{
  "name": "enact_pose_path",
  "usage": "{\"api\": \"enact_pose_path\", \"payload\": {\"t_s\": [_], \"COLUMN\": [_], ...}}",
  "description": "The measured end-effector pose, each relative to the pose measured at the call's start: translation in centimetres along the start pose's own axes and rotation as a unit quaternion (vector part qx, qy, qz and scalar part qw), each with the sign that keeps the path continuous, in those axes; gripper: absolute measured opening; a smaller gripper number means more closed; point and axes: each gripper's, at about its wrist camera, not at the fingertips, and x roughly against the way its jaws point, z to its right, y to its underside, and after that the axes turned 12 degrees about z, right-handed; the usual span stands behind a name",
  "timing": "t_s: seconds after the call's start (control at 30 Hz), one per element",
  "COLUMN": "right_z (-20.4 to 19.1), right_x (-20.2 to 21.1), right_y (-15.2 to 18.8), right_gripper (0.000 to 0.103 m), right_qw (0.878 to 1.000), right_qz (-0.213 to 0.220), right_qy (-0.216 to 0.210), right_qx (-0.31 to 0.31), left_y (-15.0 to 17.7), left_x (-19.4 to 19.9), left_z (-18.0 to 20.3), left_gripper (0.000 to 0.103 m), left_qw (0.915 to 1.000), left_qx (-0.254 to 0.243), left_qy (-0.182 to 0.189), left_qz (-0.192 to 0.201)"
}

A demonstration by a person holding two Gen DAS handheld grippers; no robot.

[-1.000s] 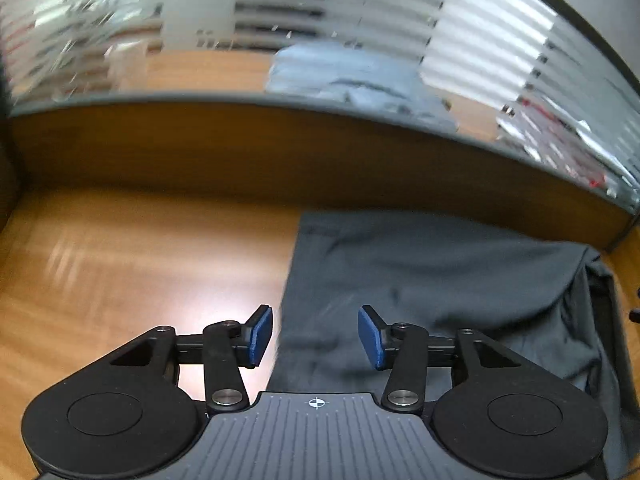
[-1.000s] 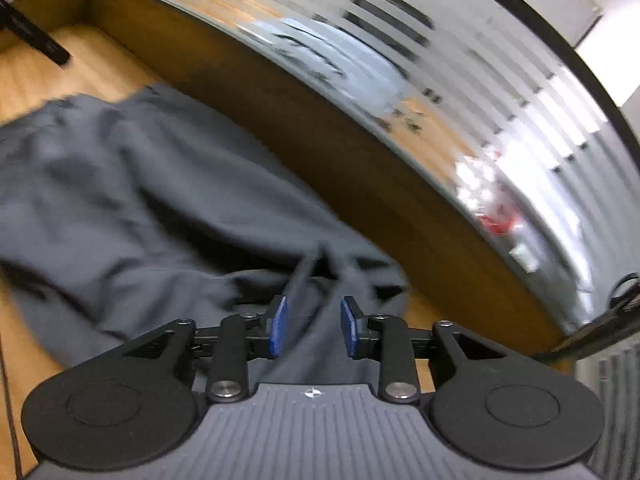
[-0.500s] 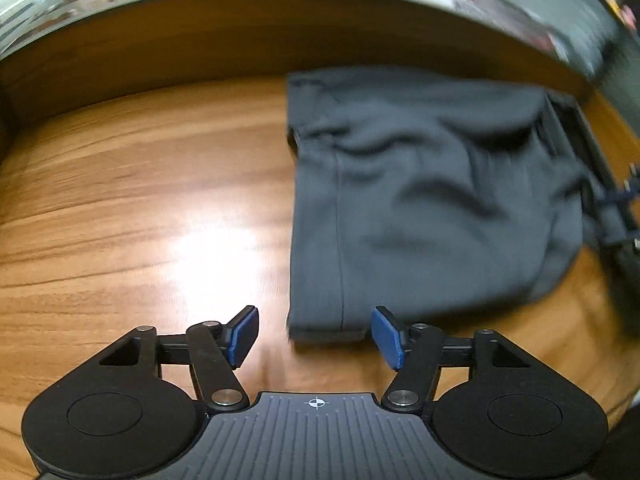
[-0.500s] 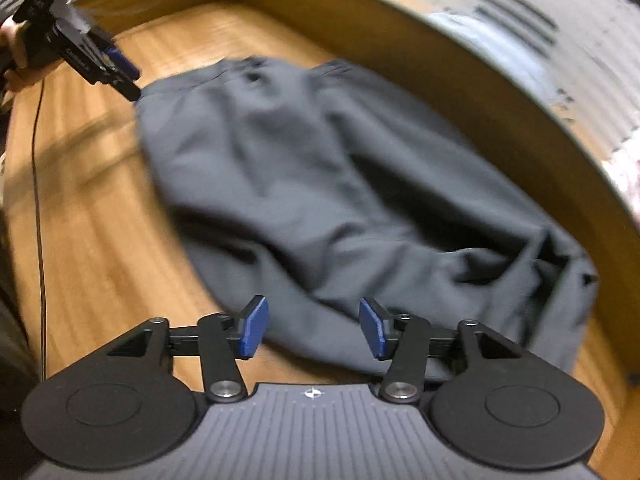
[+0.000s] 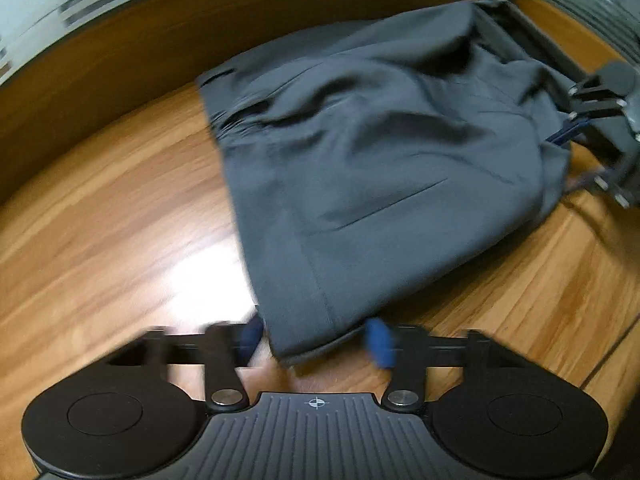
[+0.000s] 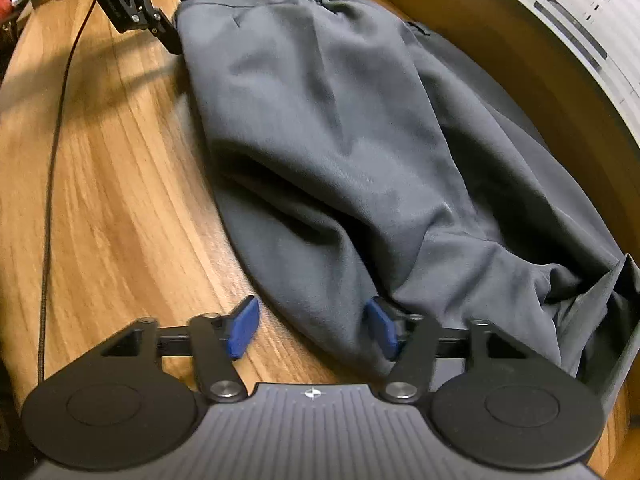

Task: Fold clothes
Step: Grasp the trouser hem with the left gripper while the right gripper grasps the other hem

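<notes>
Blue pads tip both tools, and each pair is closing around an edge of the same dark grey garment (image 5: pixel 384 168) lying on a wooden table (image 5: pixel 100 240). Nearest the left gripper (image 5: pixel 316 342), a hemmed corner of the cloth sits between its fingers; the view is smeared by motion there, so the pads seem not to press the fabric yet, though I cannot be sure. Just ahead of that tool the garment spreads up and to the right in soft wrinkles, with a long slit-like seam across its middle and a bunched, gathered edge at its far left. Bare wood with a bright glare patch lies to the tool's left. Farthest off, at the cloth's right-hand end, the other tool shows as black linkages. Nearest the right gripper (image 6: pixel 310 330), a rounded fold of the garment (image 6: pixel 360 140) lies between the pads, close against the right-hand pad, while the left-hand pad (image 6: pixel 242 330) stands clear over bare wood (image 6: pixel 120 200); the jaws are narrowing but not yet pinching. To this tool's right the cloth piles into looser, crumpled folds. Ahead, the fabric runs away in a long smooth panel. At its far end the left gripper (image 6: pixel 178 12) stands at the corner, a thin black cable (image 6: pixel 52 160) trailing back along the table's left side. Beyond the cloth a raised wooden rim (image 6: pixel 540 92) borders the table.
</notes>
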Motion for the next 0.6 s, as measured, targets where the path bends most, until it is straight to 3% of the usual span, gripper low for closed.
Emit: {"api": "enact_pose_path", "payload": {"t_s": [0.03, 0.13, 0.37, 0.47, 0.6], "right_z": [0.3, 1.7, 8.0, 11.5, 15.0], "right_x": [0.2, 2.0, 7.3, 7.1, 4.4], "right_y": [-0.1, -0.8, -3.9, -4.8, -5.2], "right_gripper": [0.017, 0.005, 0.004, 0.004, 0.005], "right_qw": [1.0, 1.0, 0.993, 0.986, 0.978], "right_qz": [-0.001, 0.015, 0.088, 0.104, 0.09], "right_qy": [0.0, -0.001, 0.038, 0.07, 0.098], "right_qx": [-0.006, -0.022, -0.073, -0.114, -0.159], "left_y": [-0.4, -2.1, -7.6, -9.9, -12.4], "left_x": [0.2, 1.0, 1.2, 0.0, -2.9], "left_z": [-0.2, -1.4, -6.0, -8.1, -8.5], "left_gripper": [0.034, 0.031, 0.031, 0.032, 0.036], "left_qw": [0.9999, 0.9979, 0.9858, 0.9785, 0.9804], "left_qx": [0.008, 0.043, 0.135, 0.175, 0.166], "left_qy": [0.009, 0.036, 0.05, 0.036, -0.002], "left_qz": [0.007, 0.032, 0.086, 0.103, 0.106]}}
